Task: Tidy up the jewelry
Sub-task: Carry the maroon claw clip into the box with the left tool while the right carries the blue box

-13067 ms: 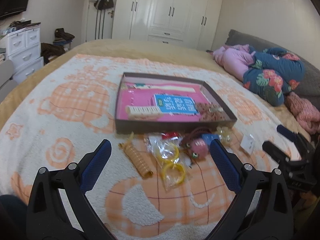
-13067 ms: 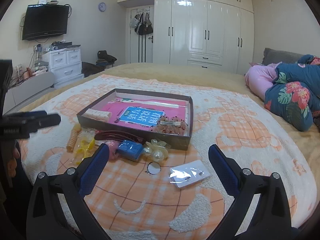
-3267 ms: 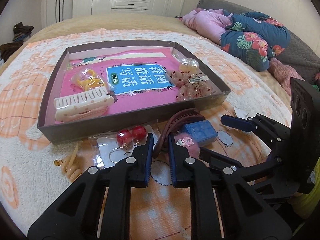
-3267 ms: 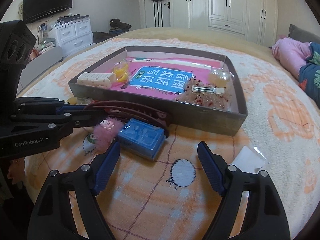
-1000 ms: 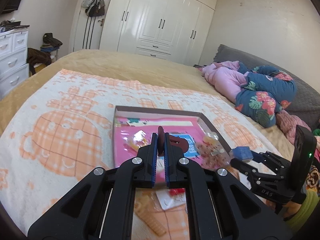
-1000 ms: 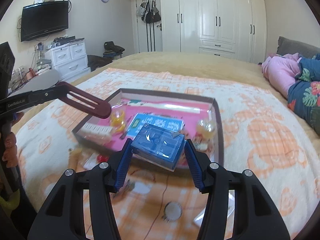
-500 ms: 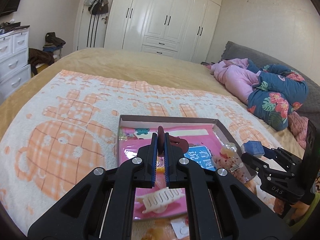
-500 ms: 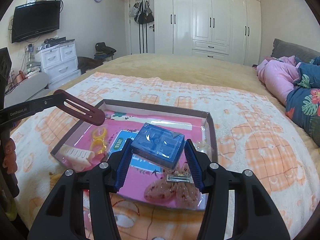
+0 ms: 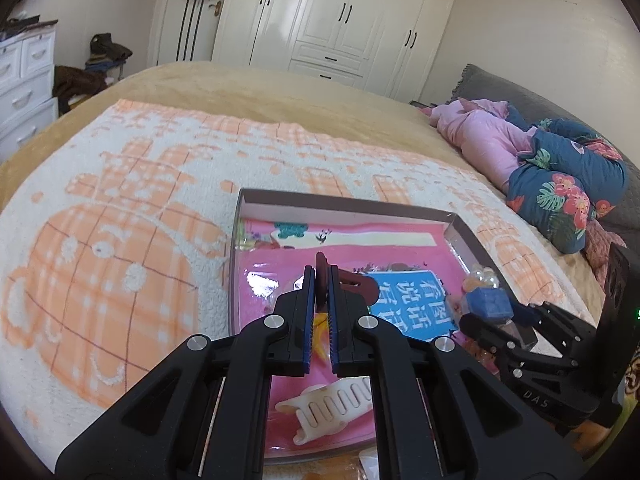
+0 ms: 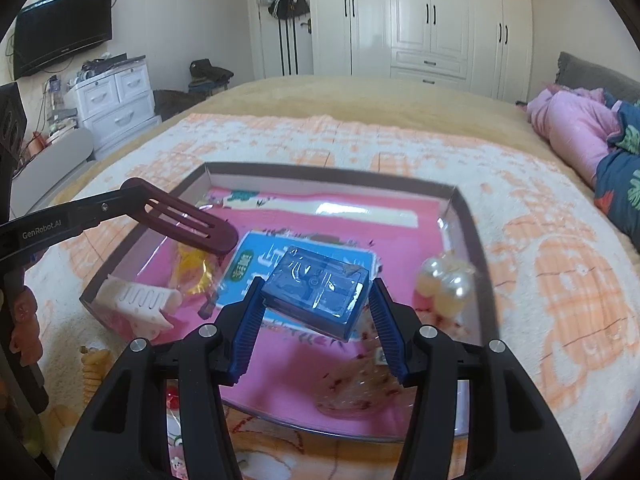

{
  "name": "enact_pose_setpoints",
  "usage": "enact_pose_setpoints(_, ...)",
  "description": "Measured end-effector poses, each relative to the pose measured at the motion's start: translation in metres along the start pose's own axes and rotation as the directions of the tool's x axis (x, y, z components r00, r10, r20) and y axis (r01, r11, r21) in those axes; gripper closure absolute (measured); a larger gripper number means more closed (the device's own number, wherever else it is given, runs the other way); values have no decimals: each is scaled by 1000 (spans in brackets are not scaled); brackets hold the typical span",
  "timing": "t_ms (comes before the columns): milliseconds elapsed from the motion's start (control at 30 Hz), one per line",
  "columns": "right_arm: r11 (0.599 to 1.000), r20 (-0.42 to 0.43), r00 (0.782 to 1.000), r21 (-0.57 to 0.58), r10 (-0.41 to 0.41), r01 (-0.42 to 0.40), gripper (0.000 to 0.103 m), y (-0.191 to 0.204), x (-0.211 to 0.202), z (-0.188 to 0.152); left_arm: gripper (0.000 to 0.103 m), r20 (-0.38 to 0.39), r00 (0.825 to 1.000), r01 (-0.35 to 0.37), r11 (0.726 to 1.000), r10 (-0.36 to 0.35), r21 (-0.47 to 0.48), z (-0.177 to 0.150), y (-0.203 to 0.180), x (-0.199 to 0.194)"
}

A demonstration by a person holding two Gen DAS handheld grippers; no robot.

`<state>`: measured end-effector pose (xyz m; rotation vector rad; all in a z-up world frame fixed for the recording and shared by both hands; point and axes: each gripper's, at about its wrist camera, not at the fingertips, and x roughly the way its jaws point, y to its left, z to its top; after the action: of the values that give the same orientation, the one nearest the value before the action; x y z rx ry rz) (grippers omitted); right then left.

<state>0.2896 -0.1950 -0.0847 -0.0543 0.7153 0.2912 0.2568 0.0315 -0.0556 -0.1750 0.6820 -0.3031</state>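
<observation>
Only the right wrist view shows the full length of the dark red hair clip [image 10: 188, 222], slotted, held out over the left side of the box [image 10: 466, 216]; the left view sees it edge-on. The left gripper [image 9: 319, 280] has its jaws clenched on the clip. The right gripper [image 10: 316, 304] has its jaws grasping the blue case [image 10: 318, 290] above the box floor. Since a second ago both grippers have moved forward over the box on the bed [image 9: 120, 208].

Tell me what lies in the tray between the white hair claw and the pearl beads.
Right wrist view: between white hair claw and pearl beads lie the yellow rings packet and blue-labelled booklet.
</observation>
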Motion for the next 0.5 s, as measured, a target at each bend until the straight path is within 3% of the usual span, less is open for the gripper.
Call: enact_pose_setpoints(500,999,-48,998,21,37,-36,52,6,1,-21,101,-46,999,11,1000,-9,24,-10,-6,13)
